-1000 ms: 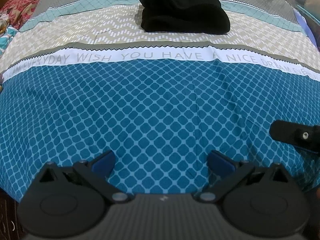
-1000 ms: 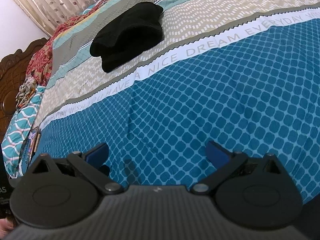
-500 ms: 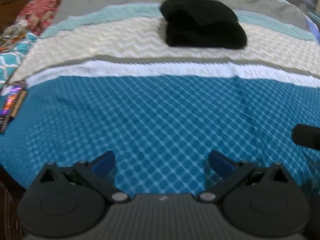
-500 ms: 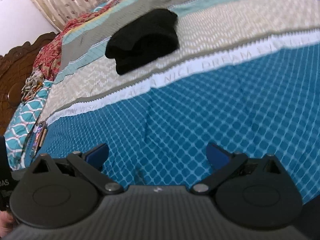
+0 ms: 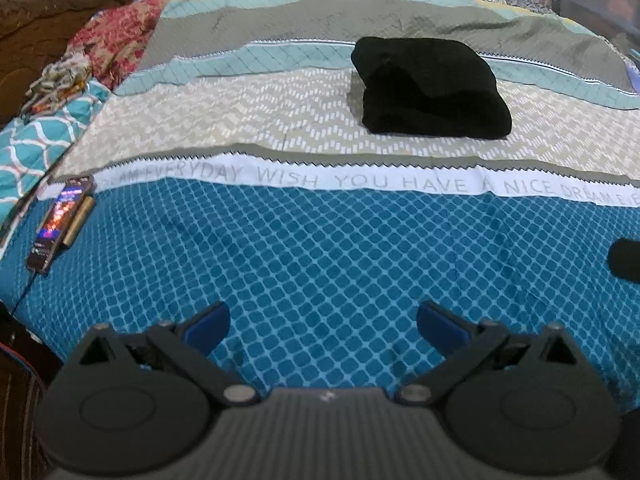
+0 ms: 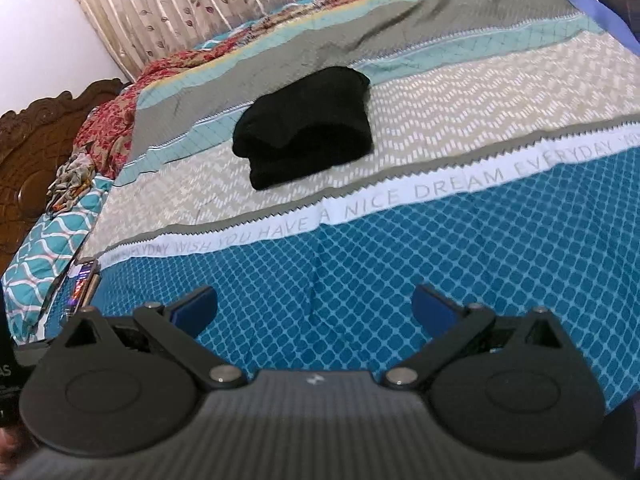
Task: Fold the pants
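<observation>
- We see open bedspread (image 5: pixel 320 248) between both spread claws and the folded black pants (image 5: pixel 432 88), with nothing lying on that blue stretch
- The pants sit well ahead on the beige band, the only bulk mid-bed
- At the bed's left edge lie a phone (image 5: pixel 58 222) and pillows (image 5: pixel 36 140), with a carved headboard (image 6: pixel 36 144) beyond them

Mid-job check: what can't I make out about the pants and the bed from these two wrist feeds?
- Black pants: folded bundle, uniformly dark in both views; layers, waistband and legs unreadable.
- Right claw: cut off by the left view's right edge.
- Phone-like item at the bedspread edge: screen too small to read.
- Printed text band: ends run out of frame.
</observation>
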### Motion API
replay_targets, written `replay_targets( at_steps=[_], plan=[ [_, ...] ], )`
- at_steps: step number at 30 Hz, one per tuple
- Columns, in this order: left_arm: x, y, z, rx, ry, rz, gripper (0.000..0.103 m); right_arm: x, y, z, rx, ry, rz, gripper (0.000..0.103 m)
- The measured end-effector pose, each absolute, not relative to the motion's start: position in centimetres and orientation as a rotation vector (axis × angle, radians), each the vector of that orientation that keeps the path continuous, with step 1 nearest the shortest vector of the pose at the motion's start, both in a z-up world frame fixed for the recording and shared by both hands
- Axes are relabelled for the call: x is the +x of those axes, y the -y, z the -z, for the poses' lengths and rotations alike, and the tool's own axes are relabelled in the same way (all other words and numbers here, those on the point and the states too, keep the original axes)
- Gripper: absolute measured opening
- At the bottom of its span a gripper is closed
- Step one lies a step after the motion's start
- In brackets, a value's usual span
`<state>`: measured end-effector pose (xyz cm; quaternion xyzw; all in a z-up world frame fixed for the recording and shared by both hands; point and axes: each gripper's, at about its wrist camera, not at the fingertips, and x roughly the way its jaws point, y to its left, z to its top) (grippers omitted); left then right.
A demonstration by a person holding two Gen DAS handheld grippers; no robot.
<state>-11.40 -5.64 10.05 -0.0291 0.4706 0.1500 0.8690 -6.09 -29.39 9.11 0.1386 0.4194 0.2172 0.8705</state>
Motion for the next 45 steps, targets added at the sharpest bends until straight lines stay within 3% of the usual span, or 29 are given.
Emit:
replay_targets(
  at_steps=[45],
  plan=[
    [-11.1,7.1,-7.8,0.008,-1.114,-0.268,0.103,-6.5,29.2,-6.9,0.331,-1.032,-0.44,0.103]
  ],
)
